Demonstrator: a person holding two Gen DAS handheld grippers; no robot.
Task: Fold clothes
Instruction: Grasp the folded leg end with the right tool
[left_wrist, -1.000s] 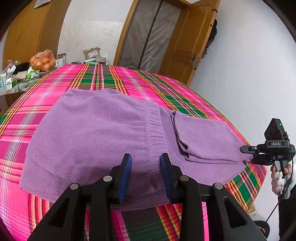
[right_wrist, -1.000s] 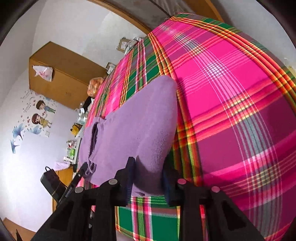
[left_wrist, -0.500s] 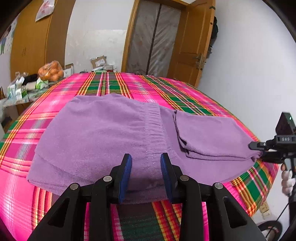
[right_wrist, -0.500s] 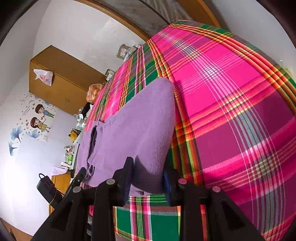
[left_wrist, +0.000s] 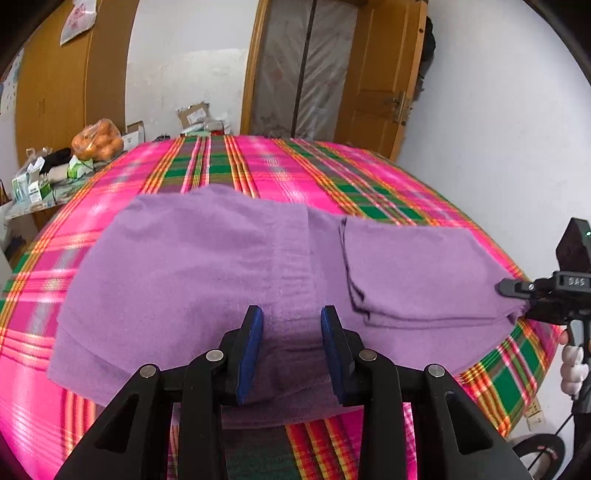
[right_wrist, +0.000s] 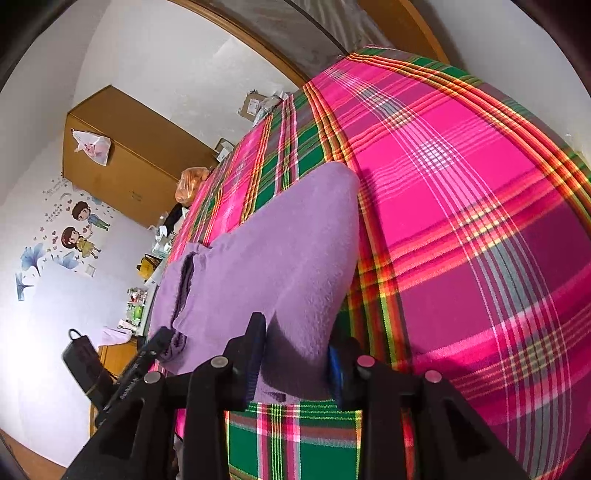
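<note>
- Purple fleece garment (left_wrist: 207, 266) lies flat near the front edge of the pink-and-green plaid bedcover (left_wrist: 369, 177), 1 end folded over.
- Left gripper (left_wrist: 291, 343) straddles its near hem with pads apart, likely ready to pinch.
- Right gripper (right_wrist: 295, 354) brackets the folded end; whether it pinches, I cannot tell.
- Wooden wardrobe (right_wrist: 122, 158) and wooden door (left_wrist: 376, 74) stand beyond.

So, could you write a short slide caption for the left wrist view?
Left gripper poised at the near edge of a partly folded purple garment on a pink plaid bedcover; right gripper at its right end.
</note>
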